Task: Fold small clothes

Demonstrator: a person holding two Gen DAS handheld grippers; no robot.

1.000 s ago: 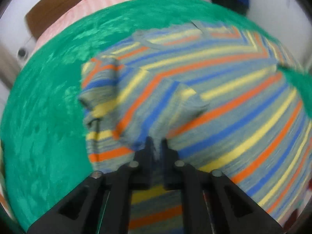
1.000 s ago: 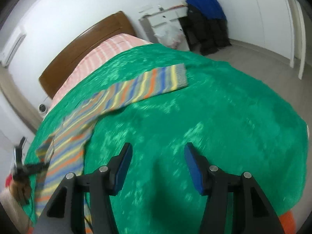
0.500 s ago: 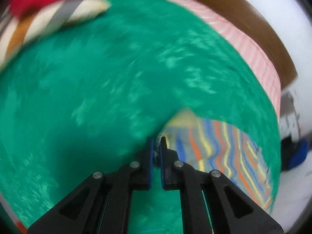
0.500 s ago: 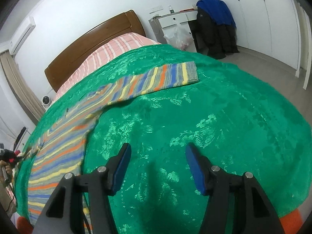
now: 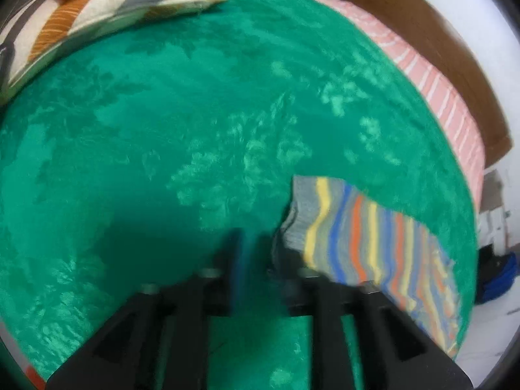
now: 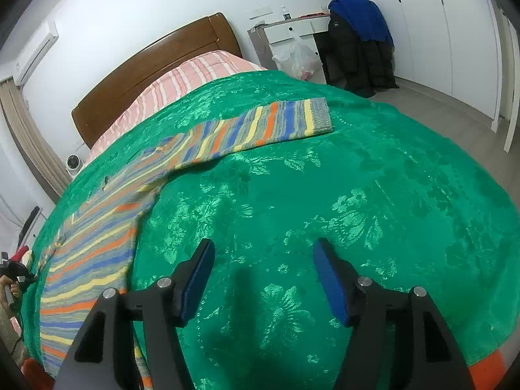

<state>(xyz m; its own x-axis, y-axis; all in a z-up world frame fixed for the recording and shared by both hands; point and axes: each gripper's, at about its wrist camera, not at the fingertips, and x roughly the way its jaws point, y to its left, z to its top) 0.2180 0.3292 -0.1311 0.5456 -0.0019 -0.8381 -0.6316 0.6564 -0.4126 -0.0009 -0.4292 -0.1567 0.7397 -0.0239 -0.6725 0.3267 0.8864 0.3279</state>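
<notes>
**Sleeve let go, both claws spread**

My left claw (image 5: 256,256) has just been opening; its jaws stand apart with nothing between them, the sleeve cuff (image 5: 312,208) lying just beside its right finger. My right claw (image 6: 263,279) is spread over bare green bedspread (image 6: 357,195). Beyond, the striped sweater (image 6: 97,247) lies flat, sleeves outstretched.

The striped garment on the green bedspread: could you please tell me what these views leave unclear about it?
- Left wrist view: the left gripper is motion-blurred; whether its fingers touch the striped garment is unclear.
- Right wrist view: the garment's lower end is cut off by the right gripper frame and the picture's edge.
</notes>
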